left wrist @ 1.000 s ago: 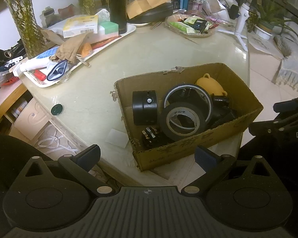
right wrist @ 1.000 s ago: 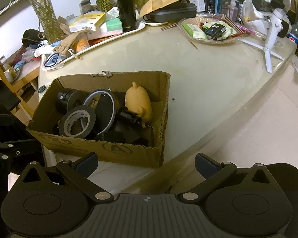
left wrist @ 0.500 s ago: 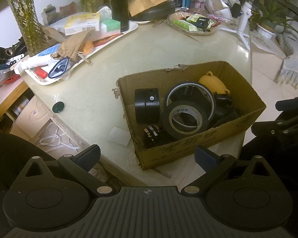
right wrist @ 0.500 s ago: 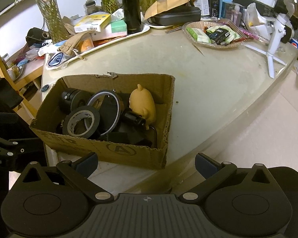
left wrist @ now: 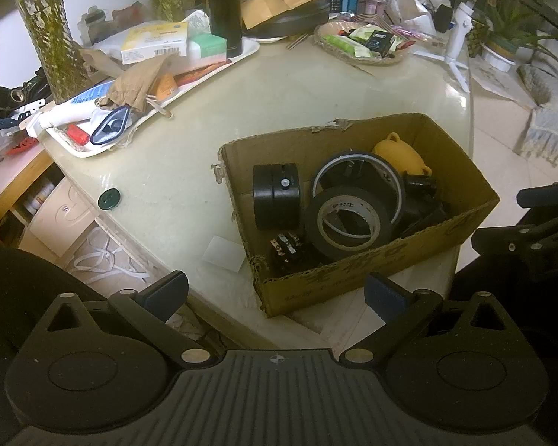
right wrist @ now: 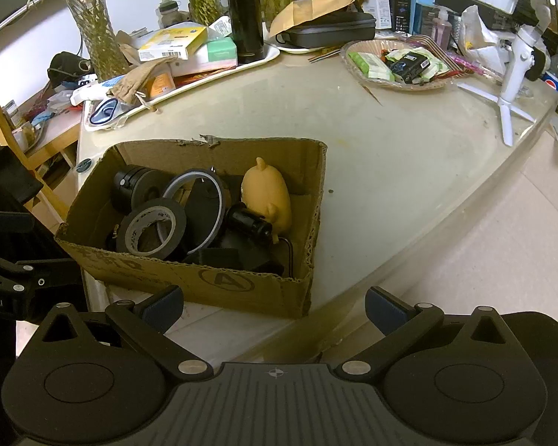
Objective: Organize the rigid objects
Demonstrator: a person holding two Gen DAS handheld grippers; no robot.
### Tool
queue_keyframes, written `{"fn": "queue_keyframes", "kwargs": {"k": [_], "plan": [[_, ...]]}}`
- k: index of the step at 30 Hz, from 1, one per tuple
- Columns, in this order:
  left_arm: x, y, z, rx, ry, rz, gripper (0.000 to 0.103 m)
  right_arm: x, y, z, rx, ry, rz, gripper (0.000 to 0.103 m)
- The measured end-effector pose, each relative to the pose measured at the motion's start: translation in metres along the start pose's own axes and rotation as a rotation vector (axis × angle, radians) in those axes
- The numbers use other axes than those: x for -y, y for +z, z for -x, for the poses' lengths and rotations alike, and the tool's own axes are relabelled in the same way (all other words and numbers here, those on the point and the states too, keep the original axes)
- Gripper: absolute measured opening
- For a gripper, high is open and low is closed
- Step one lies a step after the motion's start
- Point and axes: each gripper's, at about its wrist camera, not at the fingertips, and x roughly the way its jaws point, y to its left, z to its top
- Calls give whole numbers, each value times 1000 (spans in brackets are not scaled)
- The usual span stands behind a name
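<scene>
Both the left gripper (left wrist: 273,291) and the right gripper (right wrist: 273,306) hang with jaws apart and empty before the cardboard box (right wrist: 219,282) on the desk (right wrist: 390,171), where tape roll (right wrist: 150,228) and yellow toy (right wrist: 269,197) already lie, fitting either unpacking ahead or packing finished.

Black ribbed tool (left wrist: 273,293), seemingly blue-padded fingers (left wrist: 381,291).

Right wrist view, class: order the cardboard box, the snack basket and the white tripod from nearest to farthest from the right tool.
1. Cardboard box: just ahead of the right tool, left of centre.
2. Snack basket: far side of the table, right of centre.
3. White tripod: far right edge.
</scene>
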Motion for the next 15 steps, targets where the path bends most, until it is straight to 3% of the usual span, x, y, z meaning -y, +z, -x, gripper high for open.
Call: {"fn": "queue_keyframes", "kwargs": {"k": [15], "plan": [[-1,-1,0,3,-2,8,103,1,0,0,-1,0,-3,103]]}}
